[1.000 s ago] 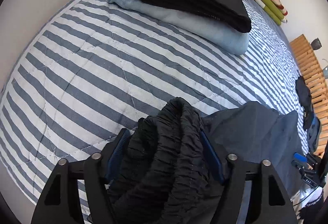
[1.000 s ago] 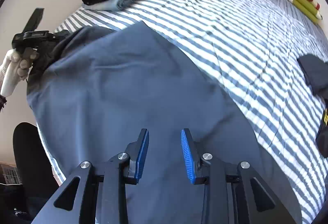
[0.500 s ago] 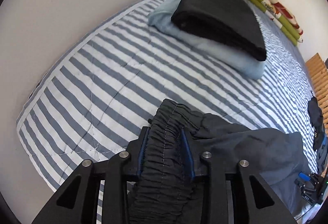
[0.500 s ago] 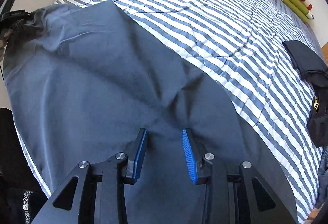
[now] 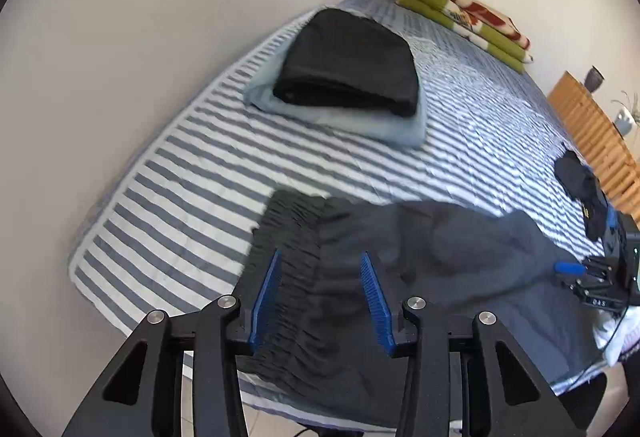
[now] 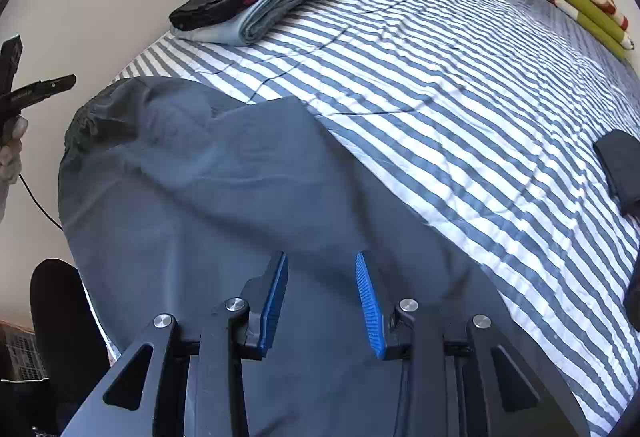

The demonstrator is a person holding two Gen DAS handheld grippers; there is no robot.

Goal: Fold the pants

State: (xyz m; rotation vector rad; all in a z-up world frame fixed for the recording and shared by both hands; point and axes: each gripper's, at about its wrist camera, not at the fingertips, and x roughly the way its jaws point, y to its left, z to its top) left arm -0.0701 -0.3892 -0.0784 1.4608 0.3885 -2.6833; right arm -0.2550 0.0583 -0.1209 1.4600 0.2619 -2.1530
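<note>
Both grippers empty above the pants

I see my left gripper [image 5: 320, 297] parted over the pants [image 5: 400, 277] waistband (jaws just narrowed, gripping nothing); right gripper [image 6: 322, 301] open, pants flat on the bed [image 6: 440, 97].

Matt dark cloth pants [image 5: 420, 269] with gathered waistband, striped quilted bedcover [image 6: 440, 85], seemingly cotton.

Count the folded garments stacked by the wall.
2: black folded garment on top, light blue folded garment beneath it, on the striped bed beside the wall. More may be hidden underneath.
</note>
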